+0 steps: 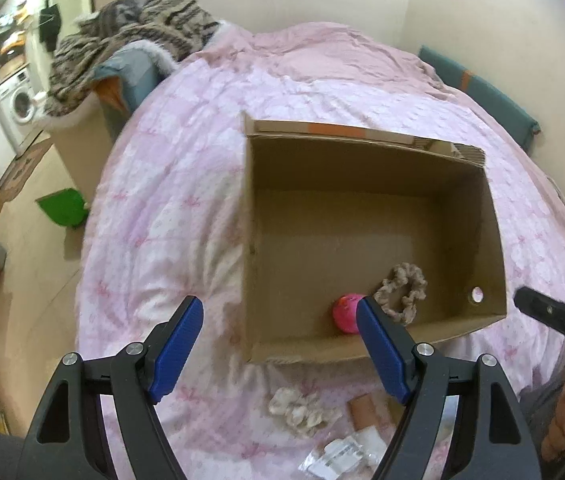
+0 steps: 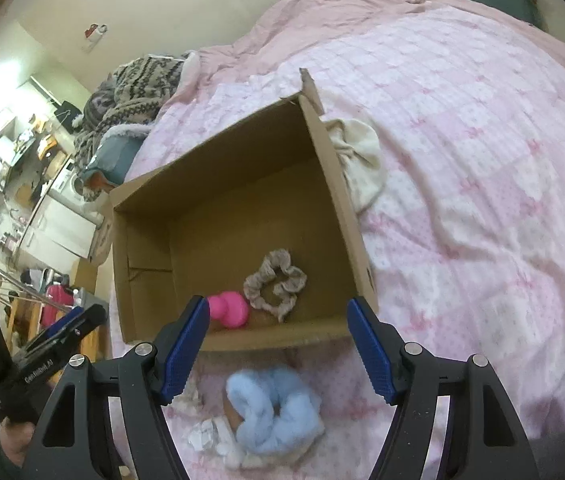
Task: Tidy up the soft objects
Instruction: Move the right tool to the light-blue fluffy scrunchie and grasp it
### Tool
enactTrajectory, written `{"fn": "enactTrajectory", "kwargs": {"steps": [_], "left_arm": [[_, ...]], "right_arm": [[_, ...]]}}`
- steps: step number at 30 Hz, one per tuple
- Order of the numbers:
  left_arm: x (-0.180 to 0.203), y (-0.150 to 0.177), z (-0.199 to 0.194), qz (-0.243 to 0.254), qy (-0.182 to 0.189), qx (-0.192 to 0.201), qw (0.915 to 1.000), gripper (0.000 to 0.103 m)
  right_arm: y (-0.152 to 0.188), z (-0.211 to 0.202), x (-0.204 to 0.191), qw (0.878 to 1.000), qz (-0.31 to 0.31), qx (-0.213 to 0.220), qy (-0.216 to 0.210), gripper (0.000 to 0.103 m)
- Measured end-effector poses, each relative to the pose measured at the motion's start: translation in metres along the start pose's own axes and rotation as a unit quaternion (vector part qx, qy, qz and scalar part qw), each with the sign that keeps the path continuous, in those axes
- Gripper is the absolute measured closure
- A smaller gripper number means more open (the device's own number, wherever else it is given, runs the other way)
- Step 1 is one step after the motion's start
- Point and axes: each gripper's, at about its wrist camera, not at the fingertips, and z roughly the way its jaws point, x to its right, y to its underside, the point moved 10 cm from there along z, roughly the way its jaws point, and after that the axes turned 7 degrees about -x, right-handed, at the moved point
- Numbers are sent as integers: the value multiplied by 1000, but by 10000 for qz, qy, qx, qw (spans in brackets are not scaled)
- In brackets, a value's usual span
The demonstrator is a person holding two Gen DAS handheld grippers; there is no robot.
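I held both grippers, left point(image 1: 280, 350) and right point(image 2: 278, 346), wide open, empty, above box point(image 2: 338, 184); scrunchie point(image 2: 275, 283) inside.

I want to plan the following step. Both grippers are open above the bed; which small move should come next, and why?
Probably lower the right gripper onto the fluffy light blue scrunchie. It lies on the pink bedspread, outside the brown cardboard box, directly below the open fingers. The beige scrunchie and pink soft toy are already inside. The left gripper is also open and empty.
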Motion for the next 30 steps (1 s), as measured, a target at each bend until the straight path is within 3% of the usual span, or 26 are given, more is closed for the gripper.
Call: {"fn": "enactTrajectory", "kwargs": {"steps": [13,19,22,26,30], "left_arm": [[-18,50,-8,-416,-58,-412,9983,26],[-23,68,-2,-690,-24,-649,9955,26],[-23,71,1,-735,-8,-697,9949,26],[-23,72,3,-747,4,-728,9945,26],[-24,72,7,-815,47,-767,9937,26]], "right_arm": [[42,-11,2,9997,68,-231,52,28],[62,20,6,9959,147,-889,91,28],[81,47,1,9895,-53,-1401,337,27],[101,83,7,9796,252,-1965,346,27],[104,100,16,9752,481,-2133,355,31]]}}
